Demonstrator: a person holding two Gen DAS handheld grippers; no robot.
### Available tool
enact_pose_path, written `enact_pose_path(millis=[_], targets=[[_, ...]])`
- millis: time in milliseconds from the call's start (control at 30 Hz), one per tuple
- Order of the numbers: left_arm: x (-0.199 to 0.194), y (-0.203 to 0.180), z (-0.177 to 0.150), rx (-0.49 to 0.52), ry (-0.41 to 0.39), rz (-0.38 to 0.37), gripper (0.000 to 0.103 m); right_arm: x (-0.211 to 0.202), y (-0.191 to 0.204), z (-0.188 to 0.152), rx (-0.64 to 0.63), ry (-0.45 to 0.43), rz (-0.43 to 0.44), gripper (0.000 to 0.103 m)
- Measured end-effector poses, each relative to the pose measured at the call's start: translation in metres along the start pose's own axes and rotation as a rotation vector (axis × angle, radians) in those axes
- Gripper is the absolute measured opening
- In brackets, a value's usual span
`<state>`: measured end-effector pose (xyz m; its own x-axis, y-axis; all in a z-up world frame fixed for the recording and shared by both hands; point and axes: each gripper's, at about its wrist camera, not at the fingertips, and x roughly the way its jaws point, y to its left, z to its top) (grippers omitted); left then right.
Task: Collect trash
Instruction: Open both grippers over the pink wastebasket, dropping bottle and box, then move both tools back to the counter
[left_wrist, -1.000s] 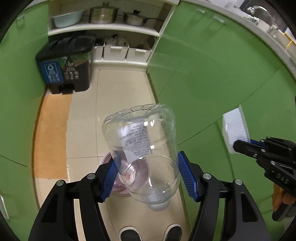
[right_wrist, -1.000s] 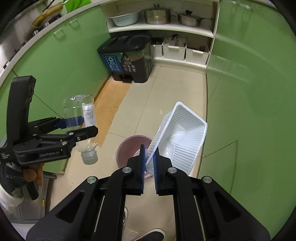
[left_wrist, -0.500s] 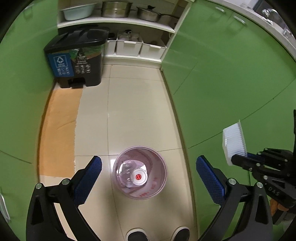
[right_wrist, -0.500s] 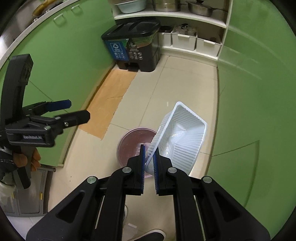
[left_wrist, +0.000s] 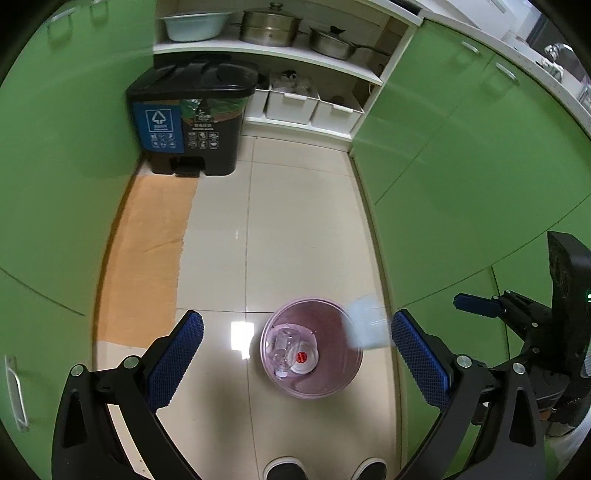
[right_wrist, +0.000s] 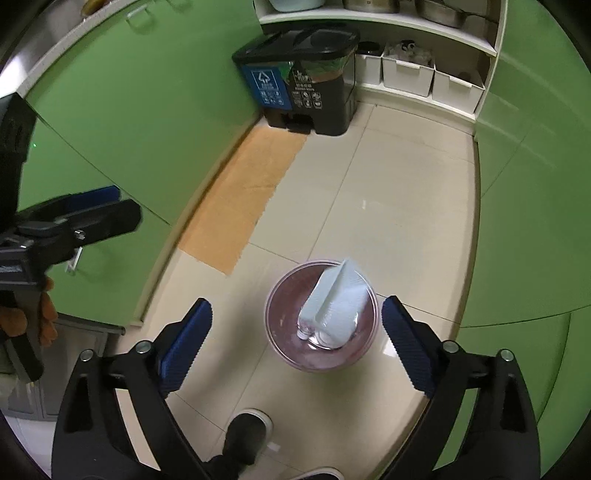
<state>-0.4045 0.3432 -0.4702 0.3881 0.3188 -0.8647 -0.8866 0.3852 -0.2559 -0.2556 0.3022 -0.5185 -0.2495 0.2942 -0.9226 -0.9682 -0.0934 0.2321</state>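
In the left wrist view the left tool stands wide apart and empty above the pink bin at lower centre, where the clear bottle lies, while in the right wrist view the right tool, its jaws having just been opening with nothing between them, stands apart so the white tray drops into the bin

Glossy cream floor tiles mirror the light. The bin is translucent pink plastic, the bottle clear plastic, the tray ribbed white plastic. Pots look metal; mat matt.
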Motion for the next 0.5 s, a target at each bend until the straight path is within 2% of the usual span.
enact_pose_path(millis=[167,333,500], targets=[[-0.007,-0.002,0.0,0.004,0.011,0.001,0.098,-0.004,-0.001,0.001,0.015,0.013,-0.021,0.097],[-0.034,-0.014,0.006,0.018,0.007,0.002,0.098,-0.037,0.002,0.001,0.025,0.004,-0.039,0.097],[-0.085,-0.043,0.016,0.056,-0.006,-0.003,0.098,-0.111,0.006,0.002,0.058,-0.033,-0.063,0.097]])
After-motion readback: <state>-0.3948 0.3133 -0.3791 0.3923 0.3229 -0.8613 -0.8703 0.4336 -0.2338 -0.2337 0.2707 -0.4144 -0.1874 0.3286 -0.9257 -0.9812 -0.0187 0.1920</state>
